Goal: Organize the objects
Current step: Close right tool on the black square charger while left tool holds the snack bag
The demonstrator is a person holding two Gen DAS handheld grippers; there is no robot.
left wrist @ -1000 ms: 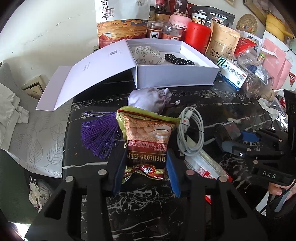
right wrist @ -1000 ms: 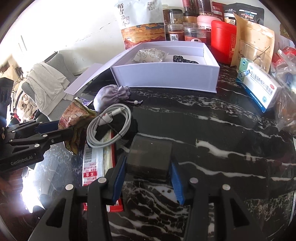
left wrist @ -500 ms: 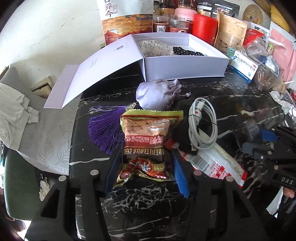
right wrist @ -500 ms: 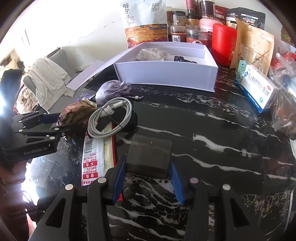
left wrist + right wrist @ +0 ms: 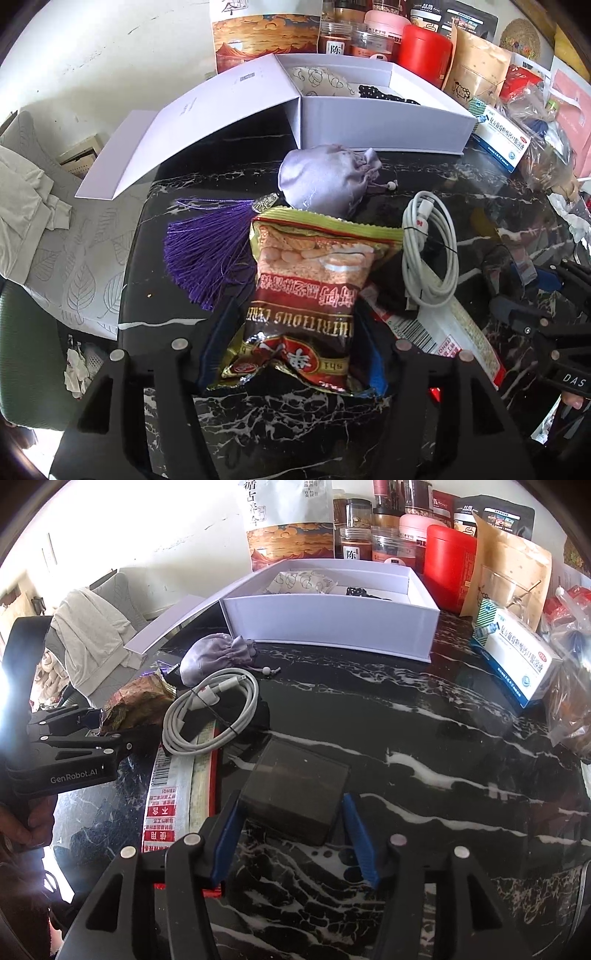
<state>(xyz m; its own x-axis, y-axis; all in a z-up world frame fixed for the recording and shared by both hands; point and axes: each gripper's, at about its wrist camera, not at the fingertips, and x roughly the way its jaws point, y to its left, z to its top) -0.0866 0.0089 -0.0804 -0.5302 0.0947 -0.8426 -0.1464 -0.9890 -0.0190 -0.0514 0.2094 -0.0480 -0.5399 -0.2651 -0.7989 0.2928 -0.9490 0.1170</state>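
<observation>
My left gripper (image 5: 291, 347) is shut on a red and gold snack packet (image 5: 310, 295) and holds it above the black marble table (image 5: 332, 424). My right gripper (image 5: 295, 834) is shut on a dark translucent box (image 5: 295, 786), held just over the table. The open white box (image 5: 332, 624) stands at the back with a patterned pouch (image 5: 303, 581) and a black dotted item (image 5: 364, 592) inside. A lilac satin pouch (image 5: 325, 181), a purple tassel (image 5: 207, 254) and a coiled white cable (image 5: 428, 254) lie before it.
A flat red and white packet (image 5: 177, 794) lies under the cable. Jars, a red canister (image 5: 448, 576), paper bags and a blue and white medicine box (image 5: 517, 661) crowd the back and right. A chair with cloth (image 5: 44, 221) stands left of the table.
My left gripper has lifted the snack packet and pulled back slightly. My right gripper has raised the dark box a little and drawn back from the cable.
</observation>
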